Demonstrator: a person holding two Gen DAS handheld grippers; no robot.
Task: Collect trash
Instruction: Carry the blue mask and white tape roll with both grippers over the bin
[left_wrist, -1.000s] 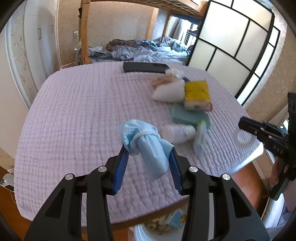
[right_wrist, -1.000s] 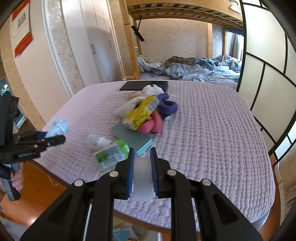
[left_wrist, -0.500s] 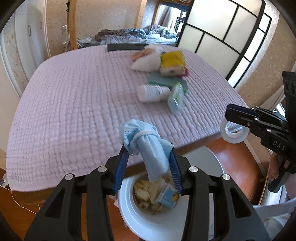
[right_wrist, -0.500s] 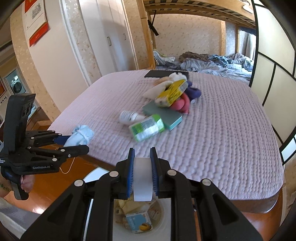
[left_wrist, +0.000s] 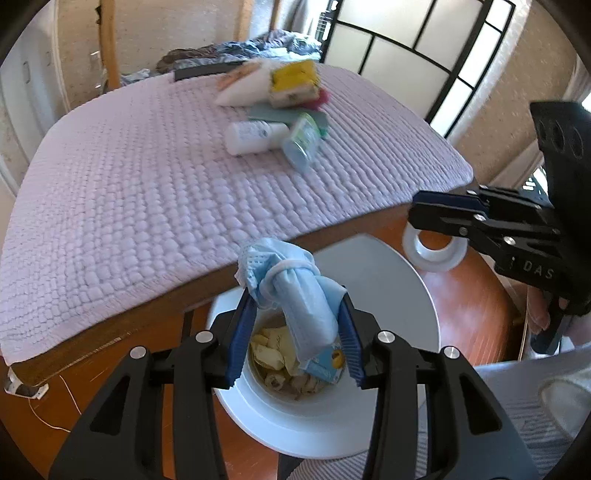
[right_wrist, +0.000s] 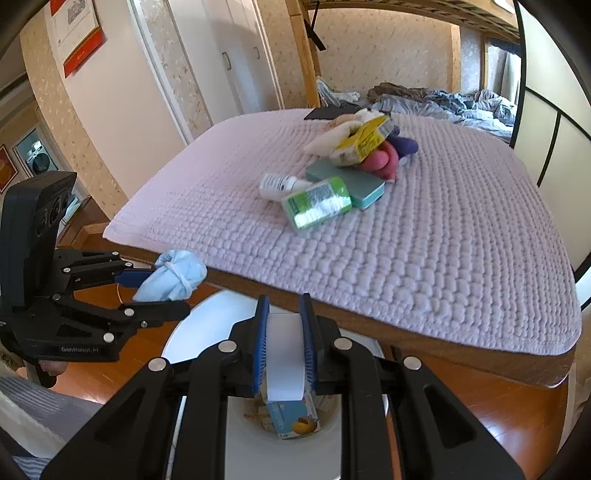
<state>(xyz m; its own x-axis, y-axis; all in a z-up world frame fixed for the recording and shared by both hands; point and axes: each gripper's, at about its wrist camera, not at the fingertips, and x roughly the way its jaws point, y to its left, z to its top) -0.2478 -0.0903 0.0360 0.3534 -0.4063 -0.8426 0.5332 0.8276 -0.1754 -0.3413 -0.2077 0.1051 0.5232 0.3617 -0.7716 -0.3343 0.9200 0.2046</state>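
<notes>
Above the round white plastic trash bin (left_wrist: 332, 424), half full of paper scraps and a small blue carton, my left gripper (left_wrist: 295, 332) pinches a crumpled light-blue face mask (left_wrist: 295, 291) between its blue-padded fingers. My right gripper (right_wrist: 284, 347) clamps a white roll of tape (right_wrist: 284, 354) edge-on, also over the bin's mouth. Beside us, the lilac quilted bed cover (right_wrist: 424, 240) carries a white bottle (left_wrist: 255, 136), a green-labelled bottle (right_wrist: 317, 203) and a yellow box (right_wrist: 365, 142).
</notes>
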